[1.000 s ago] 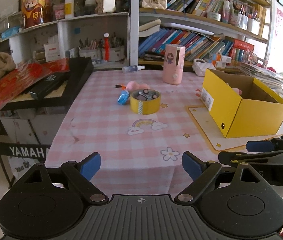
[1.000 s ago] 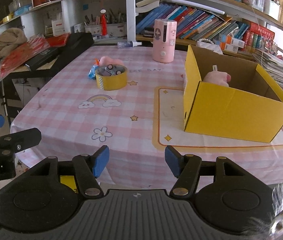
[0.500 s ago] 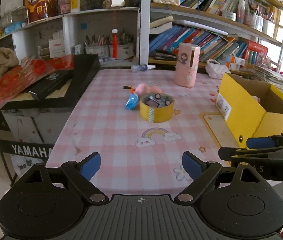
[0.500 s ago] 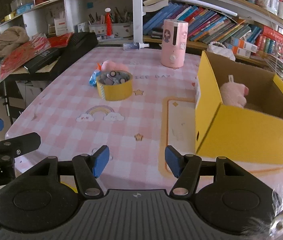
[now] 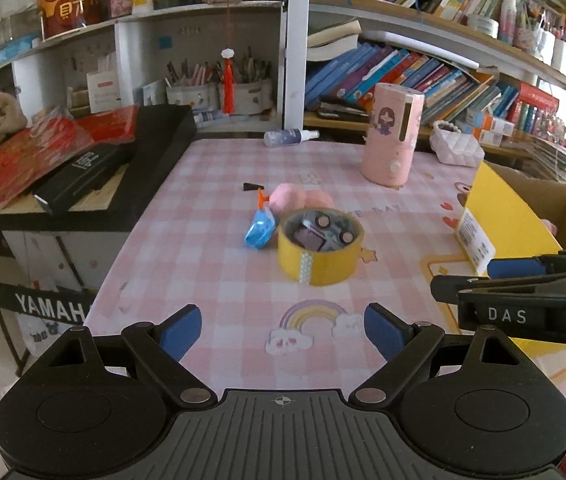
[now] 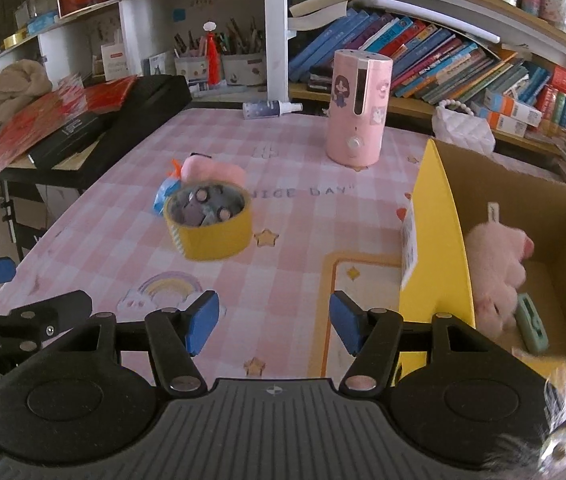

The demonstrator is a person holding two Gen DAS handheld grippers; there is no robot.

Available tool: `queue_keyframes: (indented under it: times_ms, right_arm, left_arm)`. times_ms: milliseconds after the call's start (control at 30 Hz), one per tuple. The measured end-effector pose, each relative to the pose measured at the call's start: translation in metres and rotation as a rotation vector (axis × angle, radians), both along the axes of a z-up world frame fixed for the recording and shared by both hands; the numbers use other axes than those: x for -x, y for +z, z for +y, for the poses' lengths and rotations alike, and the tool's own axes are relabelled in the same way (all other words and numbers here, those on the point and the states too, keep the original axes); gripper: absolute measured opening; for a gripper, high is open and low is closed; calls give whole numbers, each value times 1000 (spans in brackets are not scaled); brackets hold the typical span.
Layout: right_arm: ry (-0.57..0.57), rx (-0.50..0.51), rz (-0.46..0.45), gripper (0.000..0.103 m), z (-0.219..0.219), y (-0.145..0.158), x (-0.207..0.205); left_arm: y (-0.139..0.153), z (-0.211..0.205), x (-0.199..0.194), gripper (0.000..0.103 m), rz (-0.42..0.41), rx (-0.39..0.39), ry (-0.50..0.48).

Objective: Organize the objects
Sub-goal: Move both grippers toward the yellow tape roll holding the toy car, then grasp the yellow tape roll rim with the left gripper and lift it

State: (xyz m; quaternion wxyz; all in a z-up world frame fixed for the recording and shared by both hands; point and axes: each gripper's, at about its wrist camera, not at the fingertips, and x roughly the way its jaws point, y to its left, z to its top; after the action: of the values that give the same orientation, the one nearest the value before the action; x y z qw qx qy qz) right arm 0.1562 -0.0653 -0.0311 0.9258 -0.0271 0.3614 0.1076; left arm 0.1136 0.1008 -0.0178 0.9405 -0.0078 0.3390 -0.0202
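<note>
A yellow tape roll (image 5: 320,251) (image 6: 208,224) with small items inside stands mid-table on the pink checked cloth (image 5: 219,248). Behind it lie a pink plush (image 5: 301,198) (image 6: 213,172) and a small blue spray bottle (image 5: 260,230) (image 6: 162,196). The yellow cardboard box (image 6: 435,248) (image 5: 499,216) at the right holds a pink plush toy (image 6: 495,268) and a green item (image 6: 531,322). My left gripper (image 5: 283,330) is open and empty, short of the tape roll. My right gripper (image 6: 274,322) is open and empty, between the roll and the box.
A pink cylinder device (image 5: 391,136) (image 6: 357,108) and a small spray bottle (image 5: 289,136) stand at the far edge. A black keyboard case (image 5: 95,168) with red packets flanks the table's left. Bookshelves (image 5: 423,72) rise behind. A white quilted bag (image 6: 465,128) sits behind the box.
Both grippers have moved forward over the table toward the tape roll and box, which now look larger and nearer. Neither gripper's opening has changed.
</note>
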Motion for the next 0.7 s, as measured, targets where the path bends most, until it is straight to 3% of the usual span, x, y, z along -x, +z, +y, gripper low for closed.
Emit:
queue_keyframes:
  times_ms: [700]
  right_arm:
    - [17,-34,-13,59,-12,-1,-98]
  left_arm:
    - [-29,-23,-95,90,91,-26,-17]
